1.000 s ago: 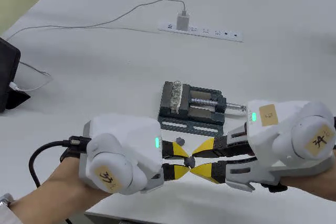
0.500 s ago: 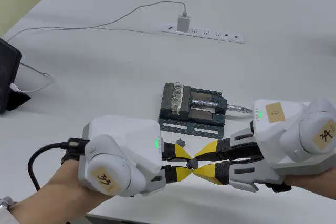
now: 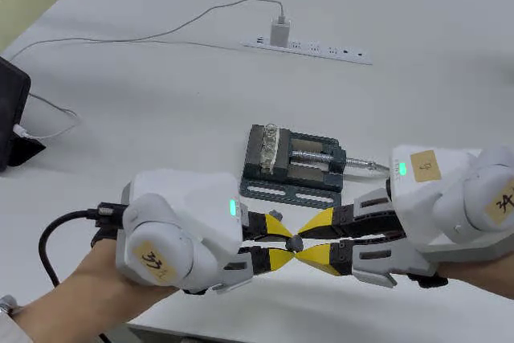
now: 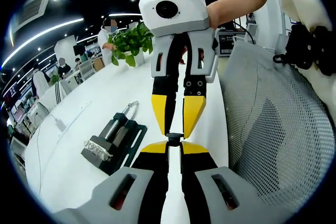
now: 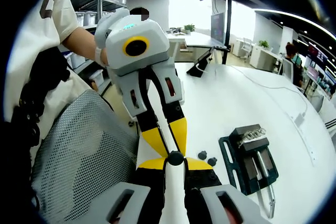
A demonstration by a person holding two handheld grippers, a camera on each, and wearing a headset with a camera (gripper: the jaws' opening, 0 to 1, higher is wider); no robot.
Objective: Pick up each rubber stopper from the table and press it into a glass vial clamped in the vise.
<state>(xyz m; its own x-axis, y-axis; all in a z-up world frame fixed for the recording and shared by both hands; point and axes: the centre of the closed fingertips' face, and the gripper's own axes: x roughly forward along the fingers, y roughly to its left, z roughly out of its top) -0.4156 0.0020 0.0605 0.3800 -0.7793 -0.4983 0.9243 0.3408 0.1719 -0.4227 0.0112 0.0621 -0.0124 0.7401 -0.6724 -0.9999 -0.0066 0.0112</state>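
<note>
At lower centre of the head view, the left tongs (image 3: 287, 244) and right tongs (image 3: 304, 244) meet tip to tip. Both are pinched onto one dark rubber stopper (image 3: 295, 243), held above the white surface (image 3: 161, 110). Just above in frame, the vise (image 3: 309, 168) clamps a row of glass vials (image 3: 271, 144). In the right gripper view, two loose stoppers (image 5: 202, 155) lie on the surface just left of the vise.
</note>
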